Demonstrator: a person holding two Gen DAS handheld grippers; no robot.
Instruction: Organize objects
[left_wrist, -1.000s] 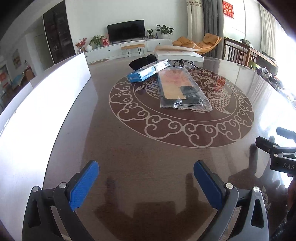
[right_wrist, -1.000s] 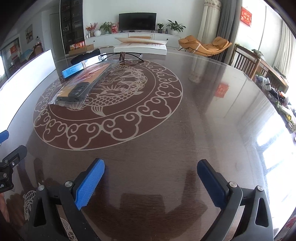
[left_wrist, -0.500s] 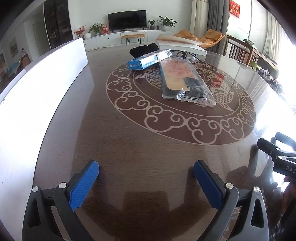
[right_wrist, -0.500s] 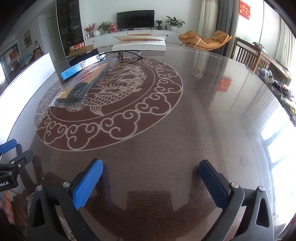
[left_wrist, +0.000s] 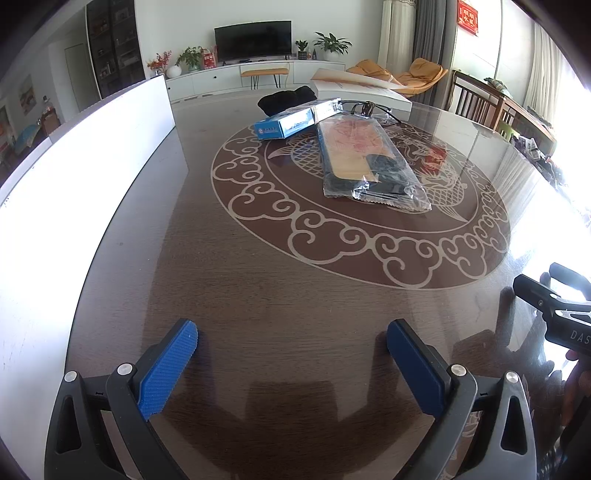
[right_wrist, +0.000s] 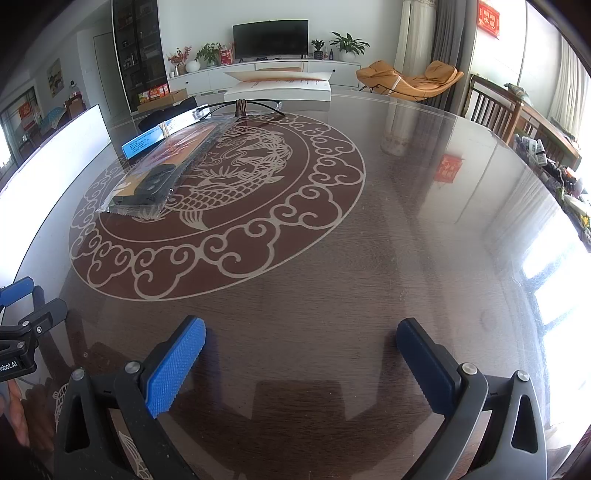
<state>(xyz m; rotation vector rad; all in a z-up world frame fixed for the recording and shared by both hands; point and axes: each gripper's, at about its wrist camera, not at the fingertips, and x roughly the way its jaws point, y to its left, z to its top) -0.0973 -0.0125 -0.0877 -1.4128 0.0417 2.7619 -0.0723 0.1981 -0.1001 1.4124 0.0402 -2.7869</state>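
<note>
Left gripper (left_wrist: 291, 345): jaws spread wide with nothing between the blue pads; it hovers over the near, bare part of the table, as it did a second ago.
Right gripper (right_wrist: 301, 343): jaws also released and empty, low over the table's near edge; its black frame shows at the right border of the left view.
Table (left_wrist: 258, 295): dark, glossy wood with a pale scroll-and-fish ring inlaid in the middle.
Plastic packet (left_wrist: 369, 162): a clear bag holding an orange card and dark parts, lying flat inside the ring, well apart from both grippers.
Blue box (left_wrist: 284, 123): flat on the table just behind the packet's far end, its corner against or very near the bag – contact is hard to tell.
Black cloth (left_wrist: 286, 99): a dark bundle behind the blue box, at the far side.
Glasses (right_wrist: 240, 107): thin dark frame lying beyond the packet, near the white box.
White box (right_wrist: 280, 86): long and flat, at the far edge of the table.
Change from earlier: the objects lie where they lay; in the left view the packet and blue box sit lower and larger than a second ago – the camera has tipped and edged forward. In the right view the left gripper shows a little higher at the left border.
</note>
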